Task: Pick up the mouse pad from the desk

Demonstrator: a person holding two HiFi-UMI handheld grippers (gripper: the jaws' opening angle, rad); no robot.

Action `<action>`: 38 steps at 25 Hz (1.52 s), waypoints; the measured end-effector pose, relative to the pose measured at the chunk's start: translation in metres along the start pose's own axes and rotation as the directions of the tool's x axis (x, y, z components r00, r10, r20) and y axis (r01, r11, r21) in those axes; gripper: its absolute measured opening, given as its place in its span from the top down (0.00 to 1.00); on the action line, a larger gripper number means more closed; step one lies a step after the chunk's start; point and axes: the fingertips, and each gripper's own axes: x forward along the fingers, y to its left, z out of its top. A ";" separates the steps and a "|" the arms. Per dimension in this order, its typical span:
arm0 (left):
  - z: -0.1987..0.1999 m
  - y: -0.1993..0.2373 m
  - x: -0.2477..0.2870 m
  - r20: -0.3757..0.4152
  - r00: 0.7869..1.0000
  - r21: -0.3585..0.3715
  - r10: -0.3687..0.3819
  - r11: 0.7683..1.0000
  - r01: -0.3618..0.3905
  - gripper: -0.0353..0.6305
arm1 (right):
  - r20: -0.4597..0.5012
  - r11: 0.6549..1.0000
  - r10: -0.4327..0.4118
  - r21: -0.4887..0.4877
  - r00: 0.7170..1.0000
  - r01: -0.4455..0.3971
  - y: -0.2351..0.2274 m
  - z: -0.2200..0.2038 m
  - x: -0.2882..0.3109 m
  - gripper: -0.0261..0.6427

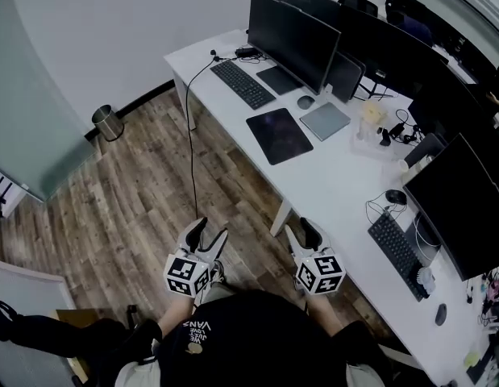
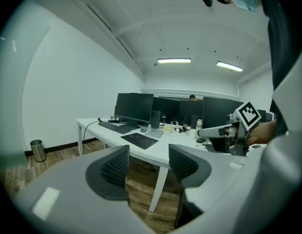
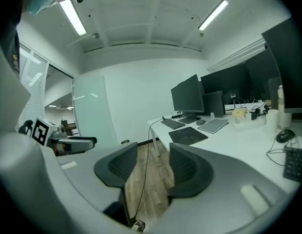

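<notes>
The black mouse pad (image 1: 279, 135) lies flat on the white desk (image 1: 330, 180), in front of a monitor and beside a grey pad (image 1: 325, 120). It also shows in the left gripper view as the mouse pad (image 2: 139, 140) and in the right gripper view as the mouse pad (image 3: 188, 136). My left gripper (image 1: 205, 234) and right gripper (image 1: 303, 234) hang side by side over the wooden floor, well short of the desk. In its own view the left gripper (image 2: 148, 167) is open and holds nothing. The right gripper (image 3: 153, 167) is likewise open and empty.
A keyboard (image 1: 243, 84), a mouse (image 1: 305, 101) and monitors (image 1: 293, 39) stand behind the pad. A black cable (image 1: 190, 143) hangs from the desk to the floor. A metal bin (image 1: 107, 122) stands by the wall. A second keyboard (image 1: 398, 252) lies at the desk's near right.
</notes>
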 end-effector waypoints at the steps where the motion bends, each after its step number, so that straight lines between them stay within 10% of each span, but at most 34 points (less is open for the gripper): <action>1: 0.001 0.005 0.002 0.000 1.000 -0.001 0.001 1.000 -0.001 0.60 | -0.001 1.000 -0.015 0.008 1.000 0.015 -0.001 0.001 0.006 0.62; 25: 0.019 0.226 0.011 -0.072 0.996 0.034 -0.060 0.997 0.063 0.59 | -0.046 0.968 -0.199 0.144 0.979 0.204 0.071 0.007 0.156 0.56; 38: 0.028 0.215 0.108 -0.095 0.984 0.017 -0.151 0.988 0.154 0.59 | -0.037 0.923 -0.337 0.186 0.941 0.338 -0.015 0.032 0.171 0.56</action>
